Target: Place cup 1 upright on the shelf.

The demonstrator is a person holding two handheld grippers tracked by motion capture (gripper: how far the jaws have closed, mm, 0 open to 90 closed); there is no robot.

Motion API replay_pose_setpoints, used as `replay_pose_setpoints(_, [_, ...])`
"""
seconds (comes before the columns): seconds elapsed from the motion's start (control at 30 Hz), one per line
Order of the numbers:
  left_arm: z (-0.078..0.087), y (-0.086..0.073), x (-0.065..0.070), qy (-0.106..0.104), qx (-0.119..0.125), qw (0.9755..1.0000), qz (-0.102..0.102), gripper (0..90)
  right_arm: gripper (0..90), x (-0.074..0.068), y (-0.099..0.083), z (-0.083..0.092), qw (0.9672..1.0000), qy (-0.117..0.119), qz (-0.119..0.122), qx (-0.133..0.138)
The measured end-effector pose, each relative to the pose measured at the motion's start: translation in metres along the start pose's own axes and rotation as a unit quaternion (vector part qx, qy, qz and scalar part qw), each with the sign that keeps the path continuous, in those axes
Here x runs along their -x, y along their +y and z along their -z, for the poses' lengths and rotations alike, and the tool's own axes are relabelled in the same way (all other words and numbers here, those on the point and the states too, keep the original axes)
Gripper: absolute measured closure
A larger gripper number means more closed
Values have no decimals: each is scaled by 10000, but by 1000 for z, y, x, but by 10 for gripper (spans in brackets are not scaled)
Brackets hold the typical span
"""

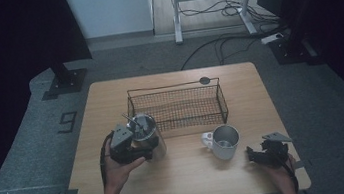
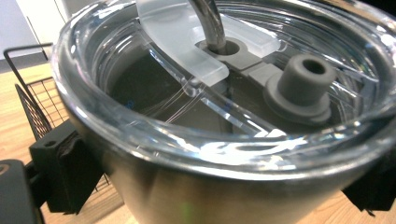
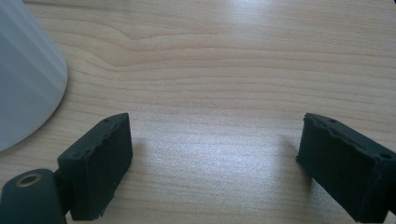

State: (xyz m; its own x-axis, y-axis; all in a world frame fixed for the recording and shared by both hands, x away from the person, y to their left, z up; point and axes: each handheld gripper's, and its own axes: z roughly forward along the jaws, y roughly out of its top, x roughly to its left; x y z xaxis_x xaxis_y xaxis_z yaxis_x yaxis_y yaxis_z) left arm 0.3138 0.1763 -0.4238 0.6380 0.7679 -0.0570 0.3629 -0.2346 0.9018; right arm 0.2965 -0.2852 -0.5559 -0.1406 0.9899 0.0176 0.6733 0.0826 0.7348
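Steel fills most of my left gripper view: the tumbler point(image 2: 224, 140) sits between my left jaws, one black pad on each side of its wall, so I read the left gripper point(image 1: 131, 145) as clamped on it. Its clear lid point(image 2: 187, 70) is on, with a metal straw point(image 2: 208, 21) through the hole and a grey plug point(image 2: 301, 84) beside it. From above, the tumbler stands at the near left corner of the wire basket point(image 1: 177, 107), just outside it, and I cannot tell whether it rests on the counter point(image 1: 185, 176) or is slightly raised.

So I judge the grasp done, while the carry and the setting down in the basket are left. The white mug point(image 1: 224, 141) waits on the counter, untouched.

My right gripper point(image 1: 266, 152) hovers low by the mug, jaws wide apart over bare wood. Both forearms come in from the near edge, left wrist turned inward.
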Motion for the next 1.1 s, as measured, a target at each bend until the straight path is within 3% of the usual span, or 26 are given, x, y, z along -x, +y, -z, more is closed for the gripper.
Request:
replay_pose_setpoints(0.57, [-1,21,-1,59,32,9999,-108,43,106,1,0,0,10000,-25,-21,2])
replay_pose_setpoints(1.1, [0,33,-6,88,91,9999,-75,43,112,1,0,0,10000,-44,-37,9])
